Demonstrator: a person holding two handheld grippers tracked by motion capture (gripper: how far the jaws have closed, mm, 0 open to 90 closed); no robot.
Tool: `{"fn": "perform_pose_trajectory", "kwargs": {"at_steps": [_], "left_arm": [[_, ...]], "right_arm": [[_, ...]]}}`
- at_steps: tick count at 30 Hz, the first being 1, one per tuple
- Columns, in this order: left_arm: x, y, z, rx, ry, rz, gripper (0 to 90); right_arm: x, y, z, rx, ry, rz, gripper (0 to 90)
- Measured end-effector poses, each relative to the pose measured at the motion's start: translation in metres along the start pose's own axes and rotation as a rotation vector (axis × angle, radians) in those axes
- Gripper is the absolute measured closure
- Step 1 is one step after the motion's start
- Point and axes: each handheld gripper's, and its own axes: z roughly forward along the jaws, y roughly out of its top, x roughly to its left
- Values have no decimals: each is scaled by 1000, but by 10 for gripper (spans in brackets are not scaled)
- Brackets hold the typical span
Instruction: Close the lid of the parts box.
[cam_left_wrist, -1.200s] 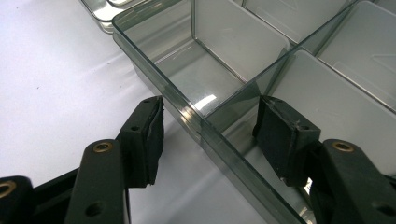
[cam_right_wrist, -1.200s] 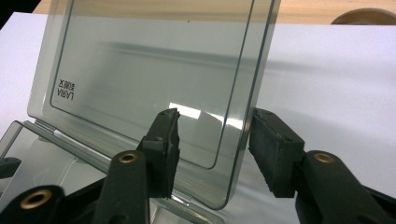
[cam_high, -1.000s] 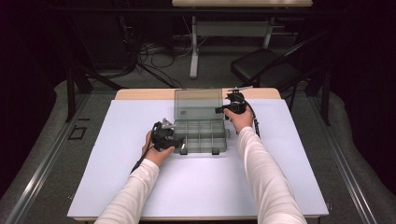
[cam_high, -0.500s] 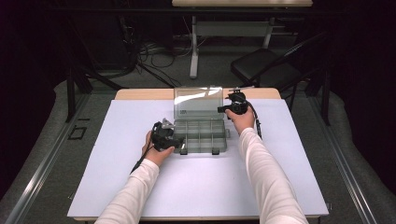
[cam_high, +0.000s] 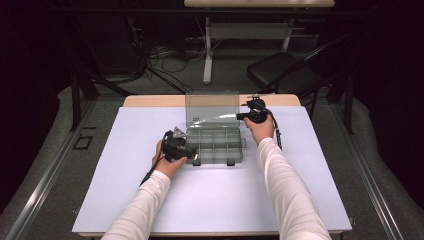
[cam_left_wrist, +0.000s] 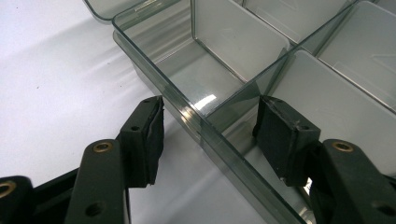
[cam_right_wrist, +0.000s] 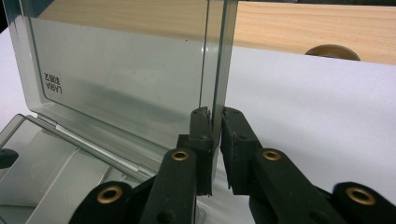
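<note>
A clear plastic compartment box (cam_high: 215, 159) sits mid-table with its lid (cam_high: 212, 107) standing upright at the back. My left gripper (cam_high: 191, 153) is at the box's front left corner. In the left gripper view it (cam_left_wrist: 210, 105) straddles the box wall (cam_left_wrist: 144, 65), one pad against the outer face and the other inside a compartment beside a divider. My right gripper (cam_high: 241, 116) is at the lid's right edge. Its jaws have just been closing, and in the right gripper view it (cam_right_wrist: 215, 116) pinches the lid's (cam_right_wrist: 121, 79) thin edge between both pads.
The box's compartments look empty. The box rests on a white sheet (cam_high: 210, 205) over a wooden table (cam_high: 150, 100), which has a round hole (cam_right_wrist: 332, 51) behind the lid. A dark folding chair (cam_high: 285, 72) and floor cables (cam_high: 165, 55) lie beyond the table.
The right gripper has shifted slightly at the lid's right edge, and the glare on the lid has changed. The left gripper and the box stay put.
</note>
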Motion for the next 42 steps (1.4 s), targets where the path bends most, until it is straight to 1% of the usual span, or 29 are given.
{"fn": "perform_pose_trajectory", "kwargs": {"at_steps": [2, 5, 10, 21, 27, 29, 35, 37, 39, 40, 42], "left_arm": [[0, 0, 0, -1, -1, -2, 425], [0, 0, 0, -2, 0, -3, 426], [0, 0, 0, -1, 2, -4, 426], [0, 0, 0, 0, 0, -4, 427], [0, 0, 0, 0, 1, -5, 427], [0, -1, 0, -3, 0, -8, 427], [-1, 0, 0, -4, 7, -12, 428], [-2, 0, 0, 0, 13, -12, 430], [-1, 1, -2, 10, 10, -9, 428], [-1, 1, -2, 8, 14, -16, 420], [0, 2, -4, -15, 21, -35, 385]], "right_arm": [[0, -1, 0, -4, -1, 3, 843], [0, -2, -1, -18, 0, -7, 846], [1, -6, -2, -44, -8, -34, 848], [4, -20, -5, -150, -17, -65, 851], [6, -26, -6, -193, -23, -79, 852], [6, -27, -6, -202, -27, -86, 852], [7, -29, -5, -217, -36, -86, 852], [7, -29, -5, -218, -37, -84, 852], [7, -29, -5, -219, -40, -88, 852], [7, -29, -5, -220, -40, -88, 852], [8, -29, -5, -220, -41, -85, 852]]}}
